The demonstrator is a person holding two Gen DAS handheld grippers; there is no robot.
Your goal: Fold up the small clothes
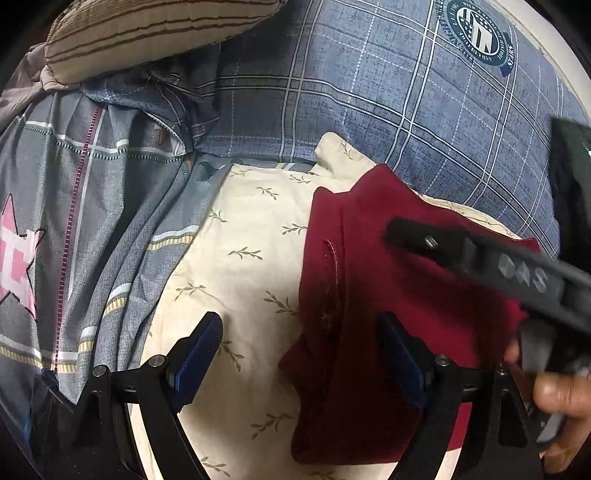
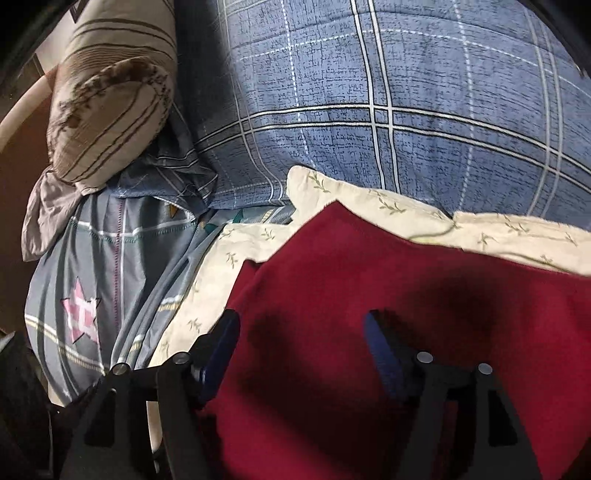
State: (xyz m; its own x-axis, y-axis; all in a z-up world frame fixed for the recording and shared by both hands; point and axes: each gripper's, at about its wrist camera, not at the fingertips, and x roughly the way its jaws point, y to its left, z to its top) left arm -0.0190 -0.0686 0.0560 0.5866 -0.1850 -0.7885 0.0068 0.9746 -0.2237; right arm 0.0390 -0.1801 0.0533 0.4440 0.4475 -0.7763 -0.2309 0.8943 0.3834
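A dark red small garment [image 1: 373, 295] lies partly folded on a cream leaf-print cloth [image 1: 243, 240]; it also fills the lower right wrist view [image 2: 369, 295]. My left gripper [image 1: 299, 343] is open over the garment's left edge, its right finger on the red fabric and its left finger over the cream cloth. My right gripper [image 2: 299, 343] is open just above the red garment, holding nothing. In the left wrist view the right gripper's body [image 1: 498, 266] reaches in from the right over the garment, held by a hand [image 1: 561, 391].
A blue plaid bedcover [image 1: 369, 92] lies behind the garment. A grey cover with a pink star [image 1: 14, 254] lies at the left. A beige striped pillow [image 1: 147, 29] sits at the far left, also in the right wrist view [image 2: 110, 92].
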